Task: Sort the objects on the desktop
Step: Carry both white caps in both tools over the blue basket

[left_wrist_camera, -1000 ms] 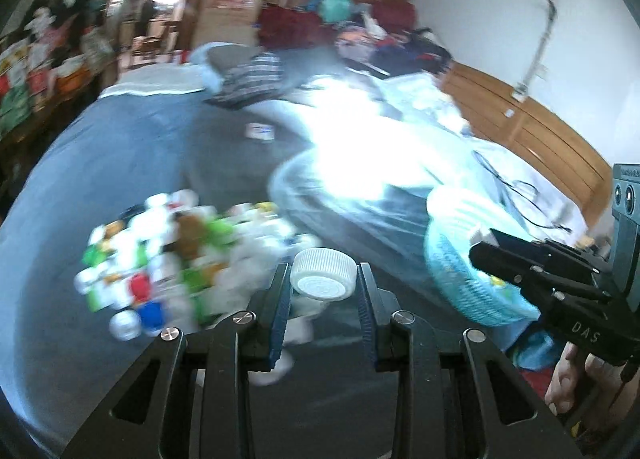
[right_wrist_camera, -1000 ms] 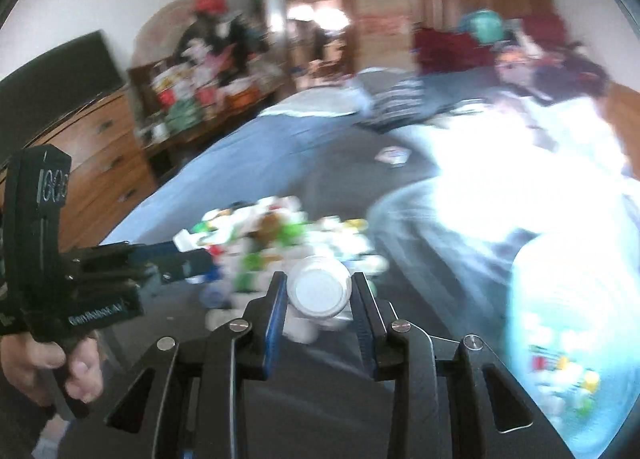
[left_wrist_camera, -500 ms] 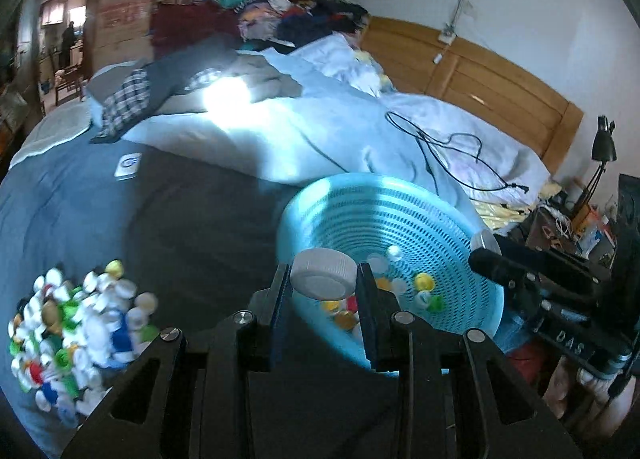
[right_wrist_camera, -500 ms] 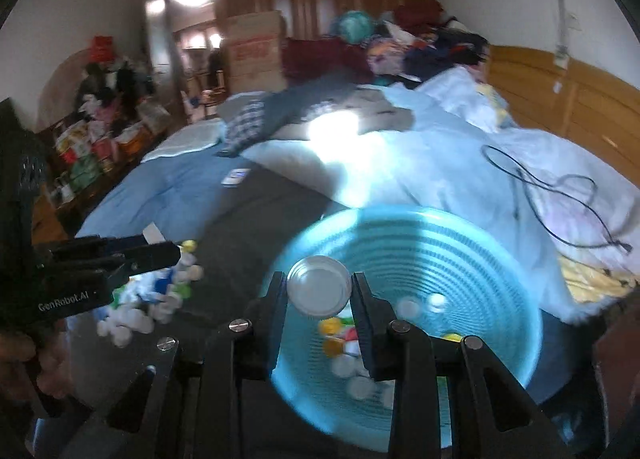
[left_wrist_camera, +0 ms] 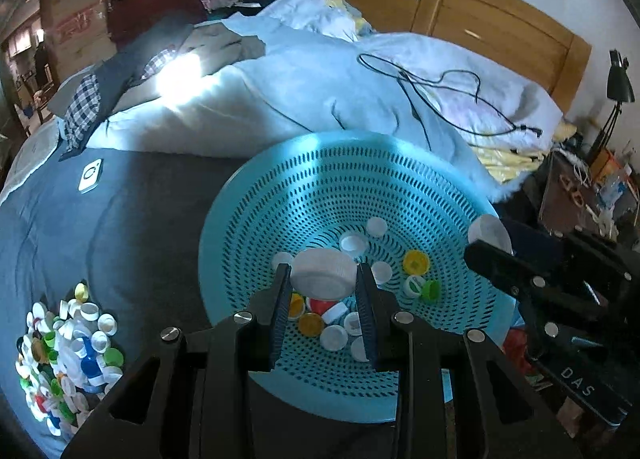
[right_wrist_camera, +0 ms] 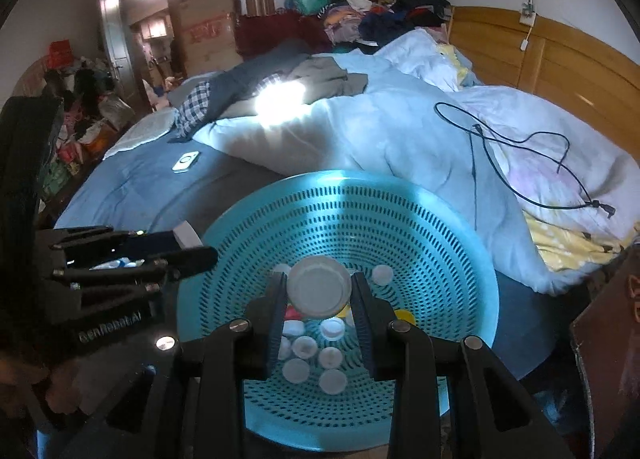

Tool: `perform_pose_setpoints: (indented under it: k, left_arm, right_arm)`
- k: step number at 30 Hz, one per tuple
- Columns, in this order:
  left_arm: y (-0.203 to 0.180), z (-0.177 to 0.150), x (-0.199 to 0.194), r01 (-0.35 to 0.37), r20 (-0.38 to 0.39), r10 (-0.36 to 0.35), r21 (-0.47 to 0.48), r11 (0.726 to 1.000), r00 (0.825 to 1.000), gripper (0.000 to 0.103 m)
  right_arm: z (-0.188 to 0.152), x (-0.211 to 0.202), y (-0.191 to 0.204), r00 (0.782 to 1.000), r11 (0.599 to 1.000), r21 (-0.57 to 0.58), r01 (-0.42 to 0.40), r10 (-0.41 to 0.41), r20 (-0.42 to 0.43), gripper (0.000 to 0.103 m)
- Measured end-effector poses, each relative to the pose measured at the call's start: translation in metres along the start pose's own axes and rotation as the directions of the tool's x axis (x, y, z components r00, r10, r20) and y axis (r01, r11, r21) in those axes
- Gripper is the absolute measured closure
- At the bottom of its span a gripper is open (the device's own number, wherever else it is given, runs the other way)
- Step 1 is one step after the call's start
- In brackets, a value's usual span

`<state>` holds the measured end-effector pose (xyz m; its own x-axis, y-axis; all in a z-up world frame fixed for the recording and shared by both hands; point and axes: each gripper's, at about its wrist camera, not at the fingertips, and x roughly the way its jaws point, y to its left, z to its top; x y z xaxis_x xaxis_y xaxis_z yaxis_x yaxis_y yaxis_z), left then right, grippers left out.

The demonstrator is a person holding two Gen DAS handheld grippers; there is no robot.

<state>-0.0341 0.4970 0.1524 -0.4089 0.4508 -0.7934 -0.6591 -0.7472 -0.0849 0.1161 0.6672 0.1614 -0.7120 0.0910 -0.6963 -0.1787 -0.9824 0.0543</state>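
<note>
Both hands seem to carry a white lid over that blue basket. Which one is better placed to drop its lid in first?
Probably the left gripper: its white lid hangs over the caps in the middle of the basket. The right gripper holds its lid nearer the rim.

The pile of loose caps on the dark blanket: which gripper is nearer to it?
Left. The left gripper hangs over the basket side facing the pile of caps; the right gripper is at the basket's far rim, away from it.

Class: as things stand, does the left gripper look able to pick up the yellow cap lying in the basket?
Probably not yet: the left gripper is already shut on a white cap. The yellow cap lies uncovered in the basket.
</note>
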Motion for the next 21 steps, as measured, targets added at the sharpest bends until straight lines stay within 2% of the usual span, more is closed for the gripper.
perform_pose_setpoints:
  k: [21]
  left_arm:
    - [-0.012,0.006,0.015,-0.004,-0.027,0.004,0.018,1.0,1.0,0.076]
  right_arm:
    - [-0.002,0.009,-0.011,1.0,1.0,0.017,-0.019,0.019,-0.011,0.069]
